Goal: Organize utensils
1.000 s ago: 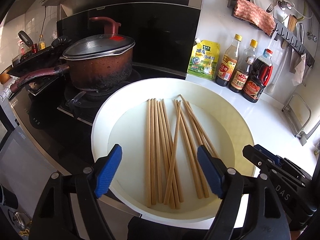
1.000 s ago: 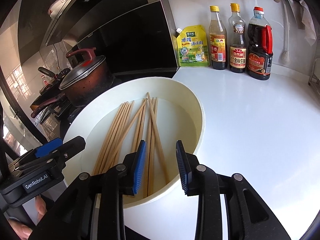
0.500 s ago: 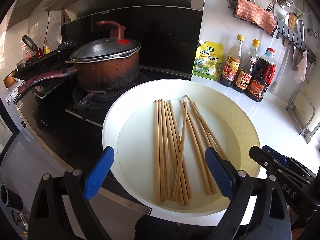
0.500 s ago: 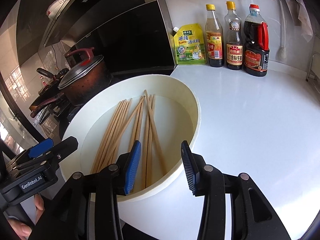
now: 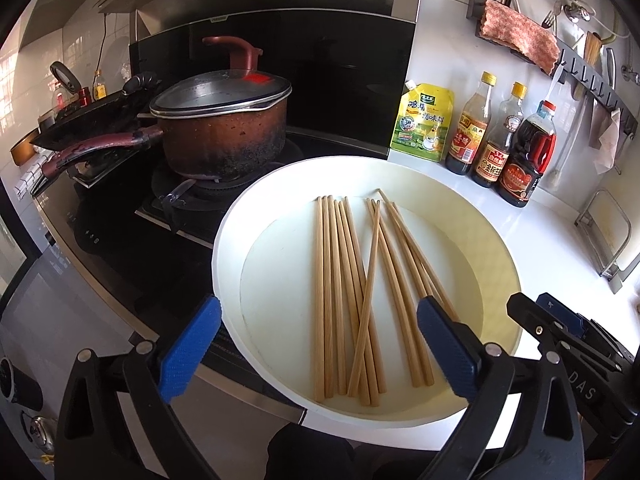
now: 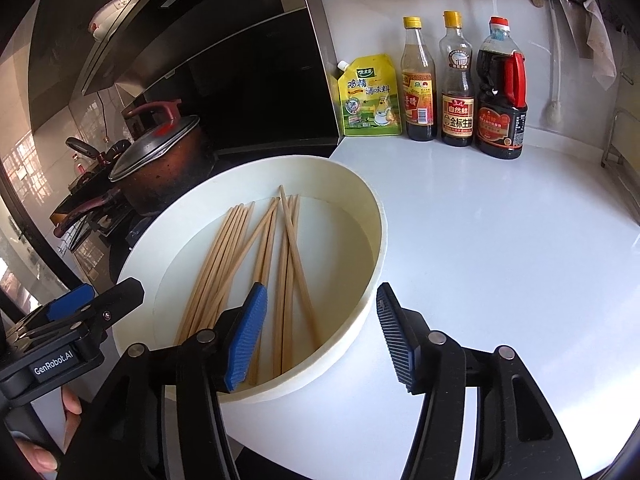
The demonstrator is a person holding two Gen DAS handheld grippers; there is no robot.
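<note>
Now we have both tongs poised over the white basin — and neither has hold of anything. Our left gripper has its jaws just swung out to their widest, blue pads spread either side of the near rim, nothing pressed between them. Our right gripper has also been opening and stands about half open, its left pad hanging above the near ends of the chopsticks, its right pad over the white counter just outside the basin wall — whether it touches the rim we cannot tell. The chopsticks lie loose on the basin floor: one neat parallel bunch on the left, a looser fan to the right, one stick crossing between them. Beside the basin sits the lidded pot on the stove, and the sauce bottles line the back wall.
</note>
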